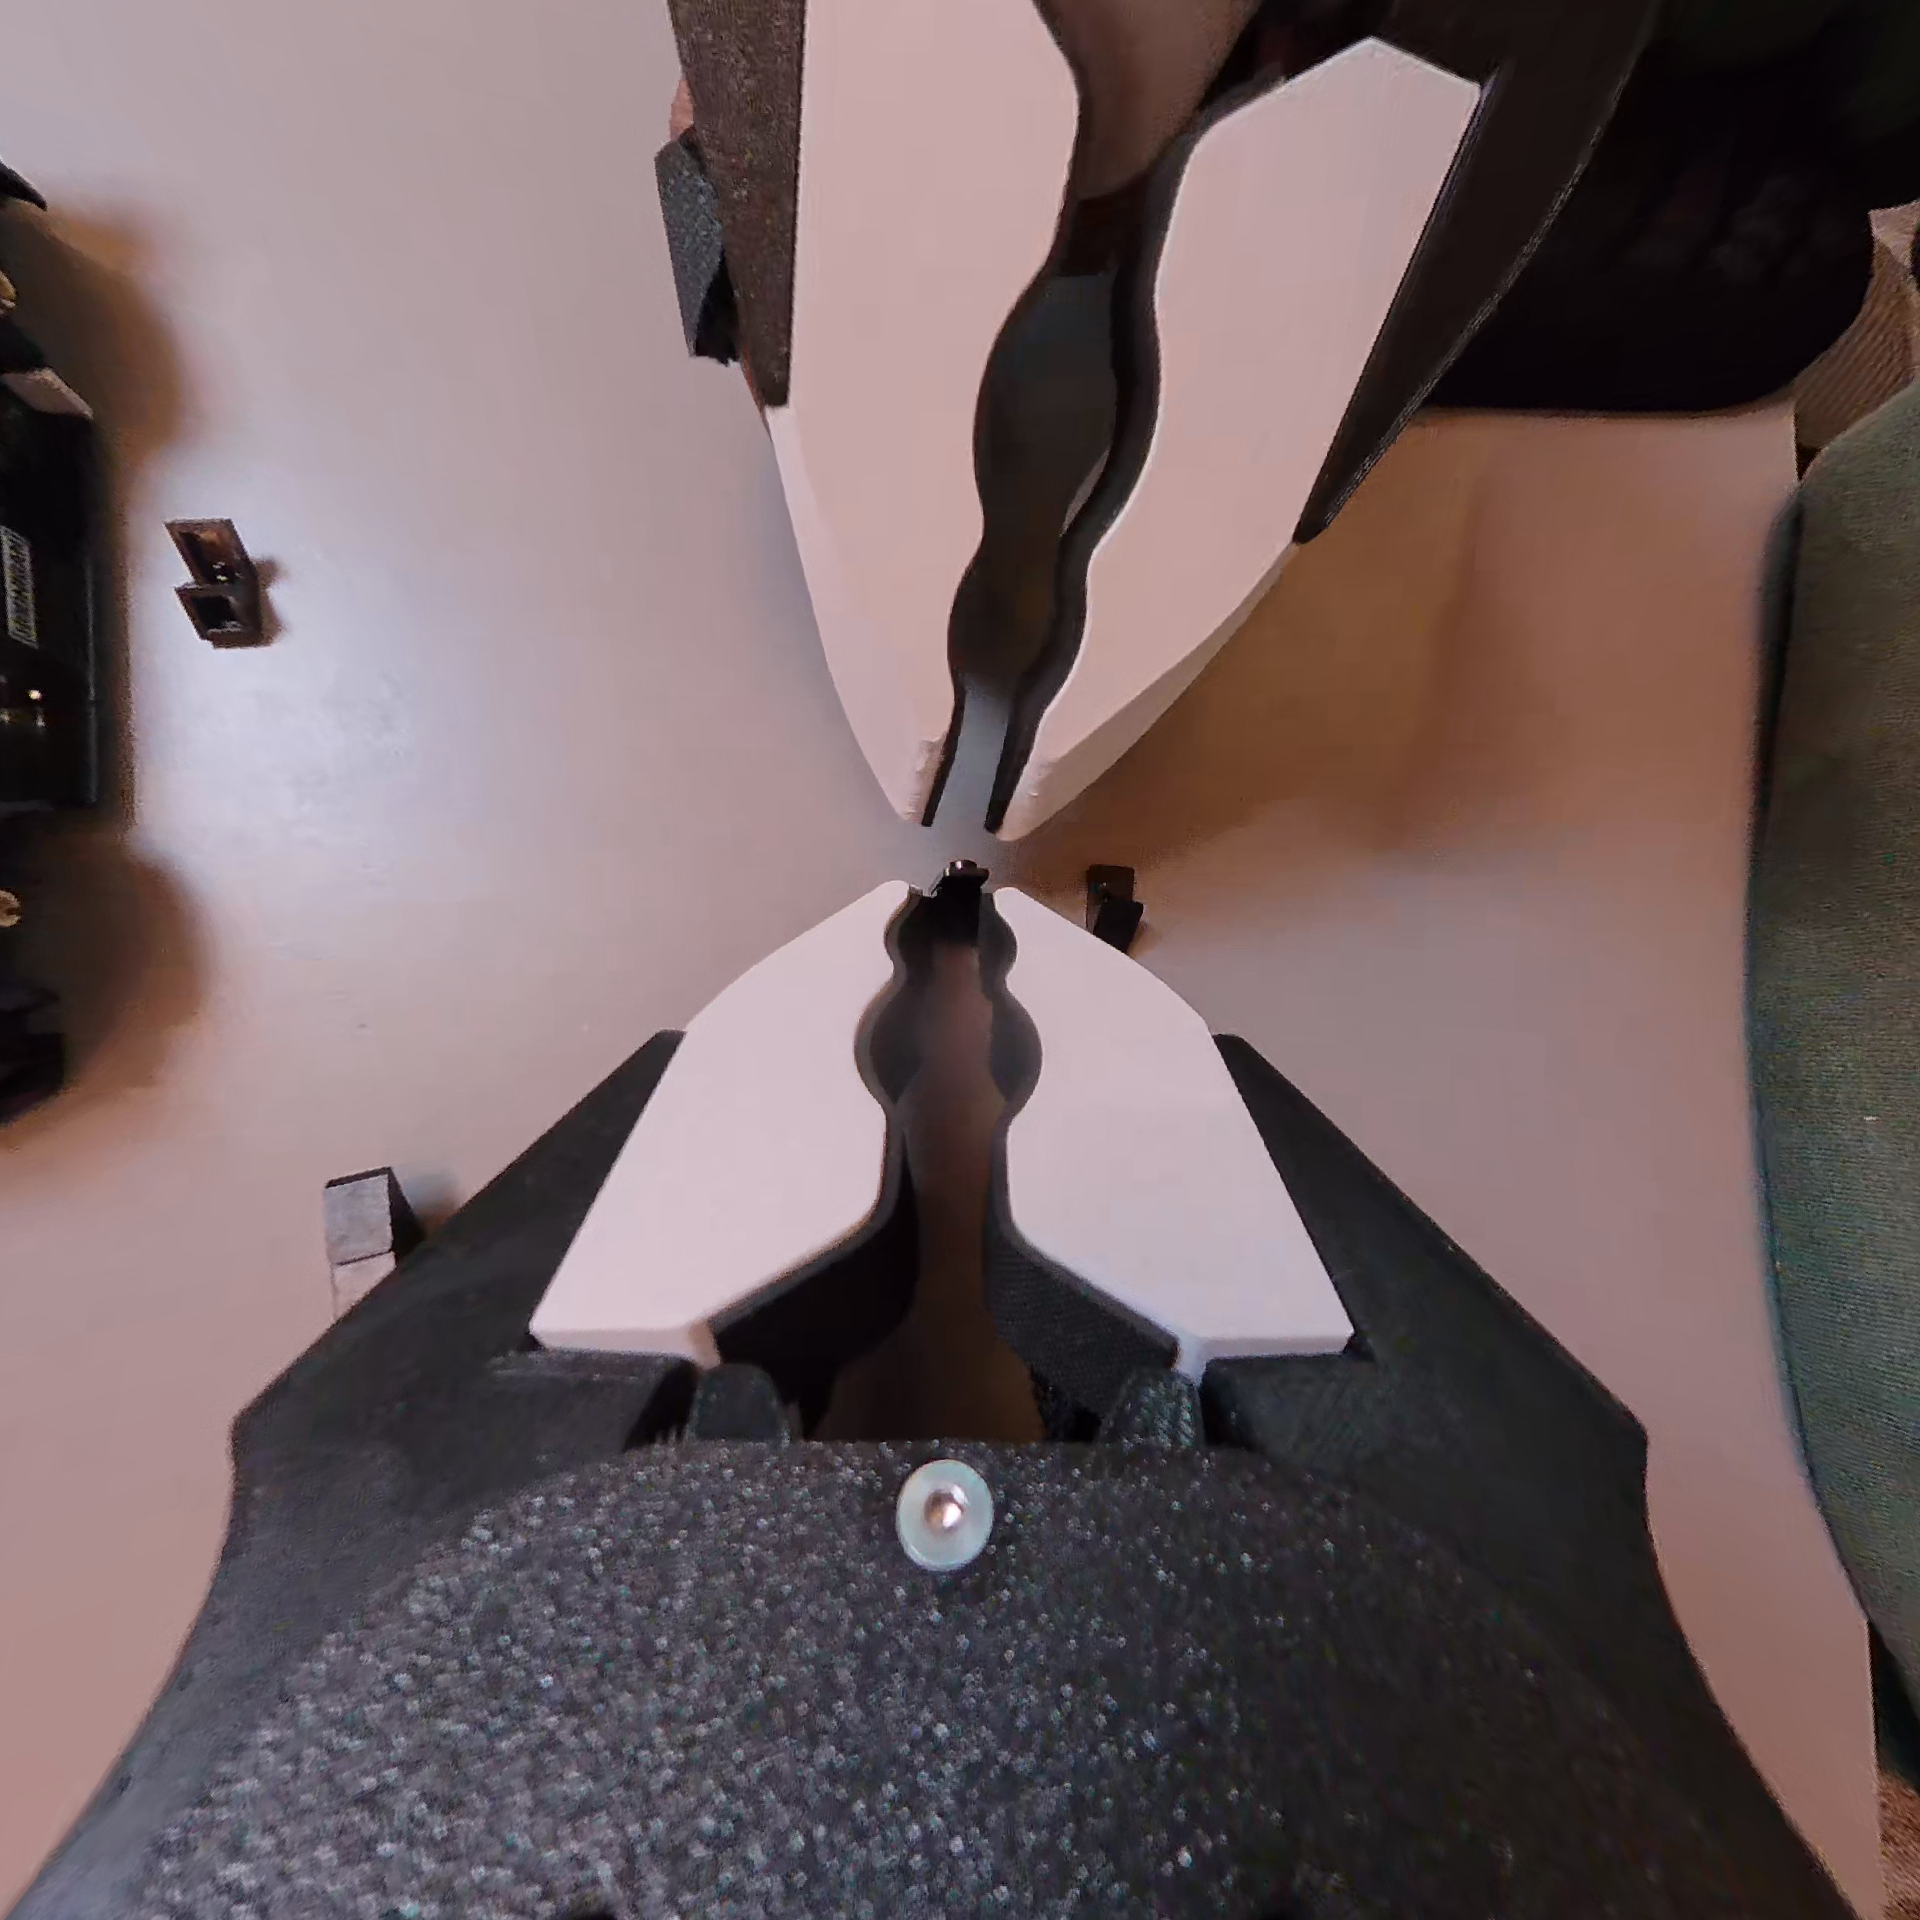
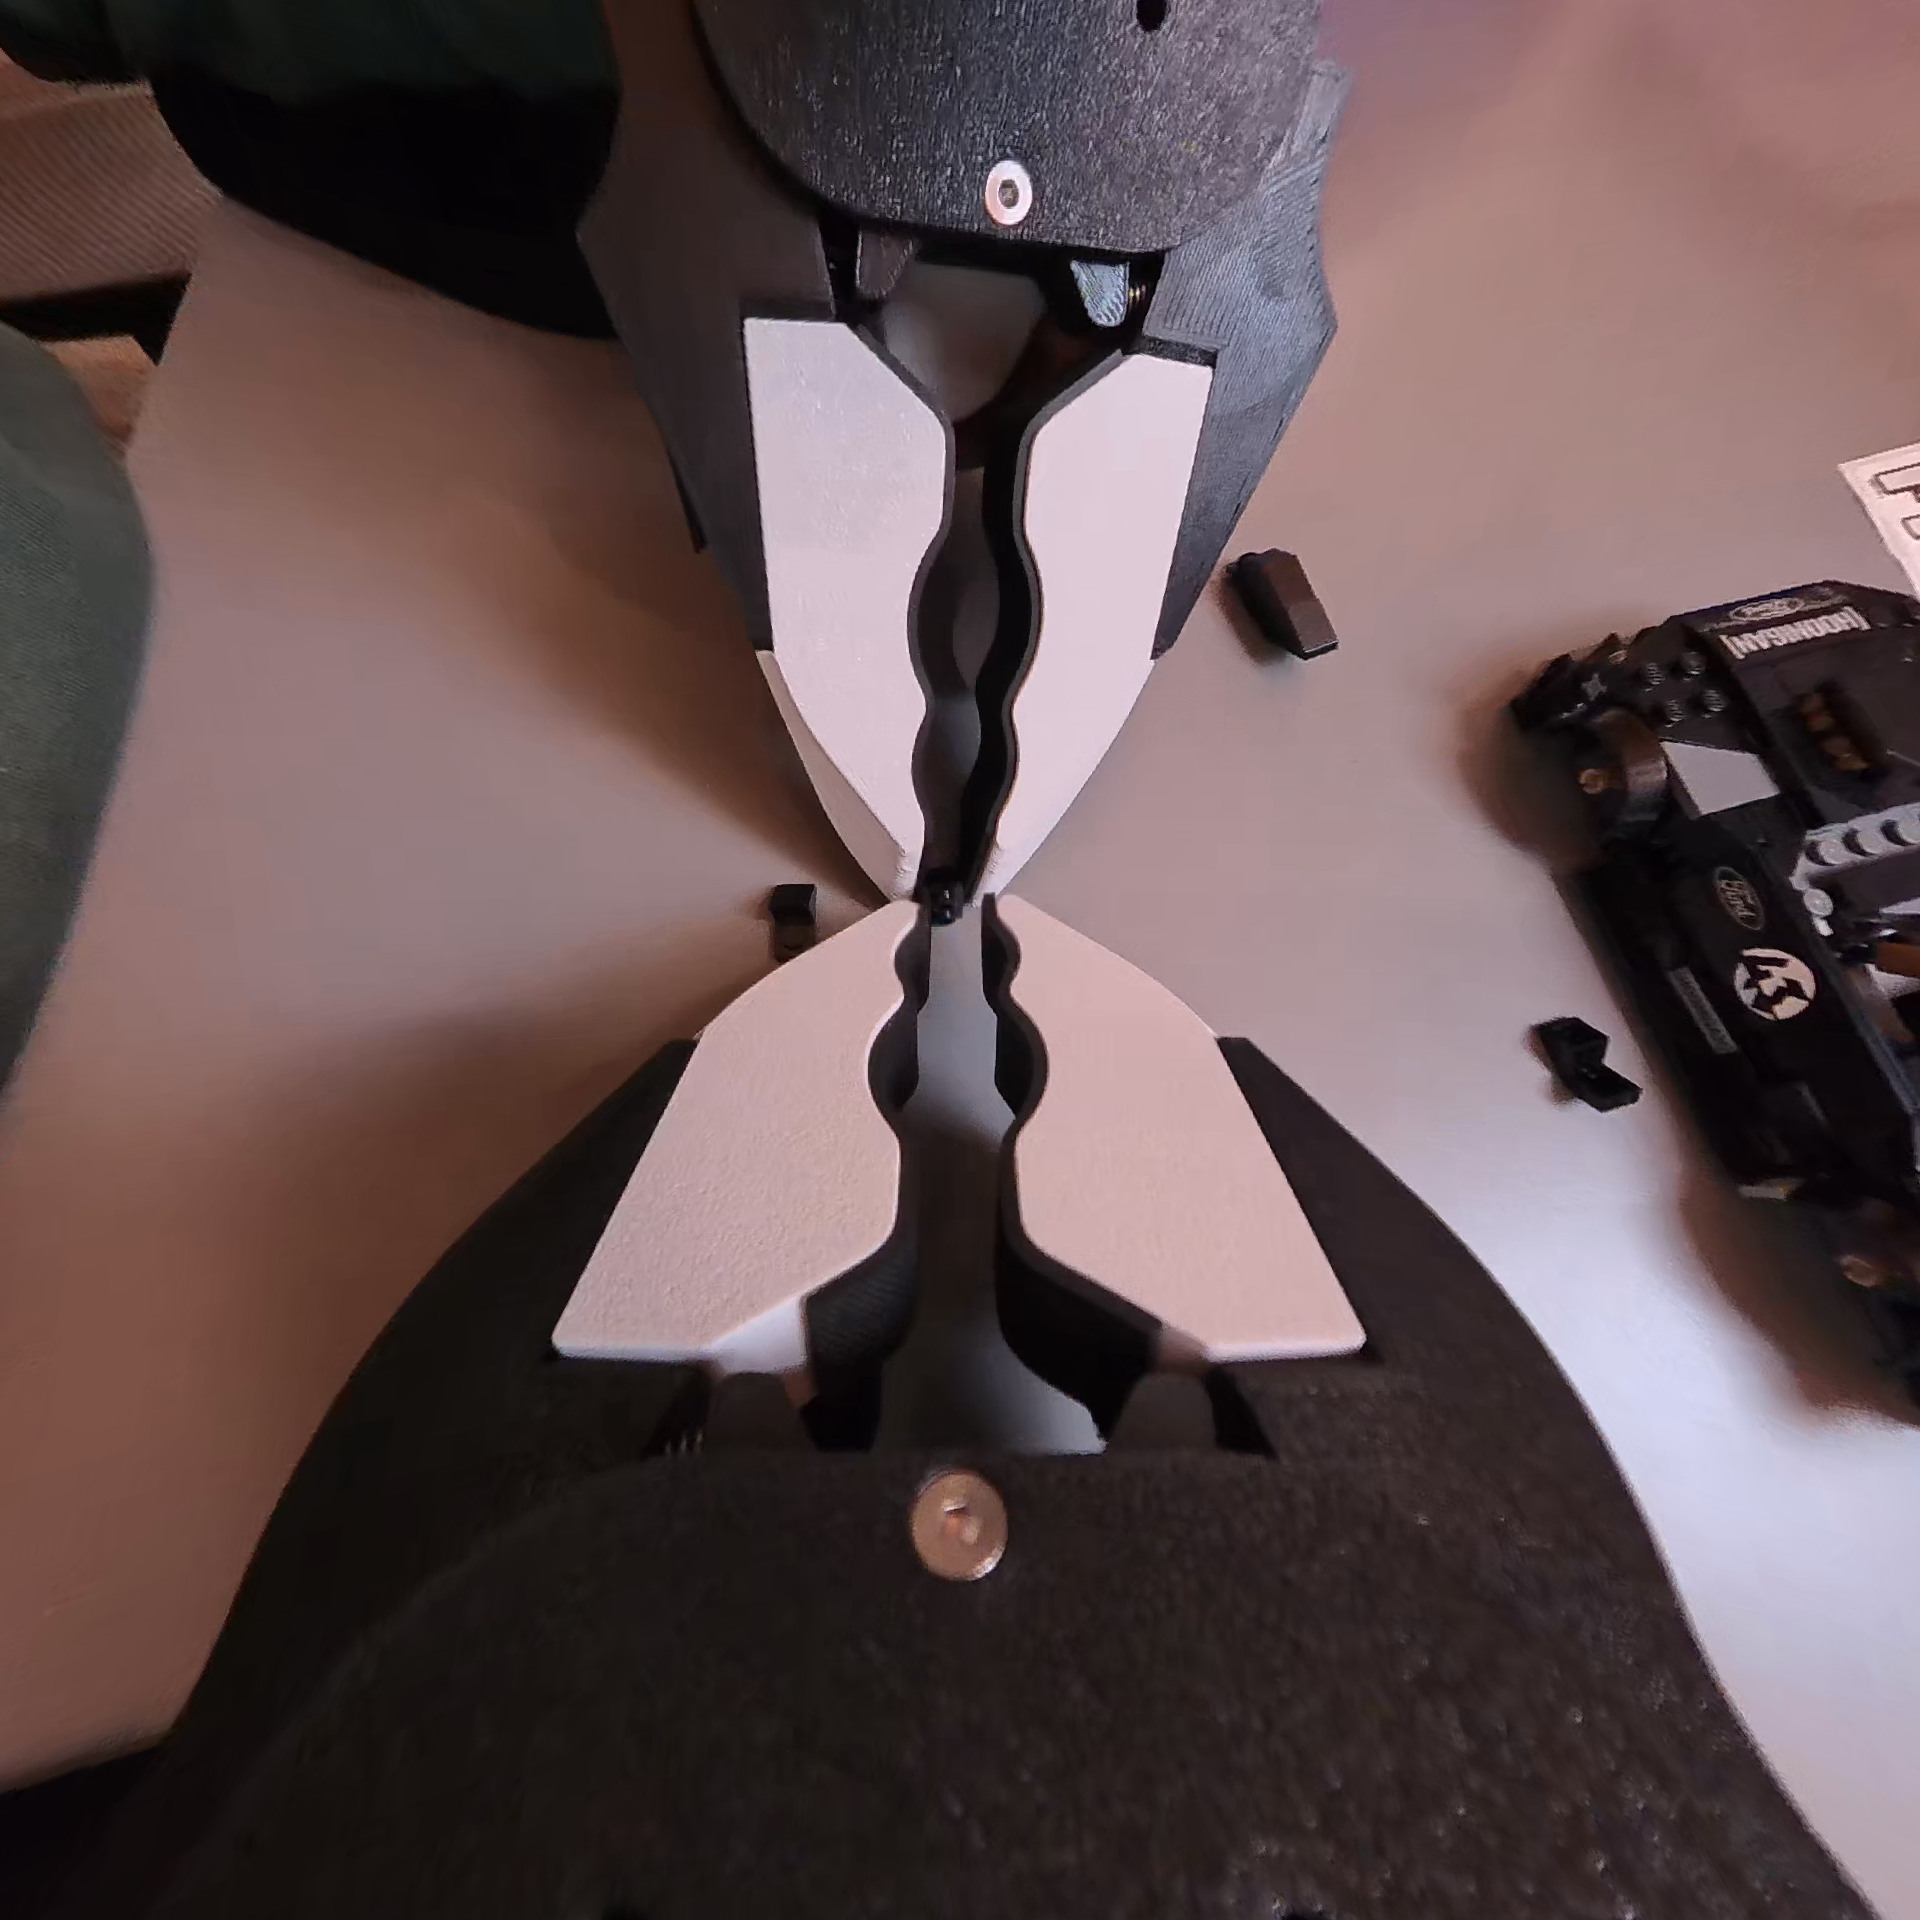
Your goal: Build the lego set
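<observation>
My left gripper [image 1: 956,896] is shut on a small black lego piece [image 1: 958,878] held at its fingertips above the white table. My right gripper [image 1: 961,823] faces it tip to tip from the far side, its jaws a narrow gap apart and empty. In the right wrist view my right gripper [image 2: 954,916] is slightly open, and the left gripper [image 2: 943,883] comes down from the top with the small black piece [image 2: 943,900] right at my right fingertips. A partly built black lego car [image 2: 1766,935] stands at the right; it also shows at the left edge of the left wrist view [image 1: 42,623].
Loose black pieces lie on the table [image 2: 416,727]: one near the grippers' tips [image 2: 792,916], two near the car [image 2: 1283,605] [image 2: 1584,1065]. The left wrist view shows more [image 1: 213,582] [image 1: 358,1216] [image 1: 1112,904]. A printed sheet [image 2: 1891,509] lies at the far right. A green cushion [image 1: 1849,935] borders the table. The tips of both grippers are at nearly the same place.
</observation>
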Motion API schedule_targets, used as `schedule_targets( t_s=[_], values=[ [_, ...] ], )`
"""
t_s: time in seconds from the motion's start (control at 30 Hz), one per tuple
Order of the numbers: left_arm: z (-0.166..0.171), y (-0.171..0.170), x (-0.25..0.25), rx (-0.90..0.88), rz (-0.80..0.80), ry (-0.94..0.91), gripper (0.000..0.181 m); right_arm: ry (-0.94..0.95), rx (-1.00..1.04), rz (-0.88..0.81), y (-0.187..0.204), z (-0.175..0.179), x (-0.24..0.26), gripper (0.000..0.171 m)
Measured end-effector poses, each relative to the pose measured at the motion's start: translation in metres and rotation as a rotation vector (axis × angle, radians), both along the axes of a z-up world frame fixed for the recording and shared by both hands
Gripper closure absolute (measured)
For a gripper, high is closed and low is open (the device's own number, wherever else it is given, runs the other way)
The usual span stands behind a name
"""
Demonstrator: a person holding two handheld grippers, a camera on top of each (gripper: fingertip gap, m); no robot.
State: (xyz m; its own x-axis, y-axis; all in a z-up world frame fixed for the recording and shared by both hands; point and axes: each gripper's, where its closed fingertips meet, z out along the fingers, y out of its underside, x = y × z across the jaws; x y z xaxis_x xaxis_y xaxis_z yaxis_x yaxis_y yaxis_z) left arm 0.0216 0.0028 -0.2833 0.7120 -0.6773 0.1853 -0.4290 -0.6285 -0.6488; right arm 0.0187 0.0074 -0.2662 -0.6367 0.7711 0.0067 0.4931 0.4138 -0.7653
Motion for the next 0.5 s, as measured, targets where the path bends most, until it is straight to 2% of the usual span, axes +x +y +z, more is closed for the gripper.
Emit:
schedule_targets(
  t_s=[0.5],
  values=[
    [-0.0002, -0.0011, 0.0004, 0.045, -0.015, 0.029, 0.168, -0.024, -0.004, 0.030, -0.0082, -0.0082, -0.0010, 0.168]
  ],
)
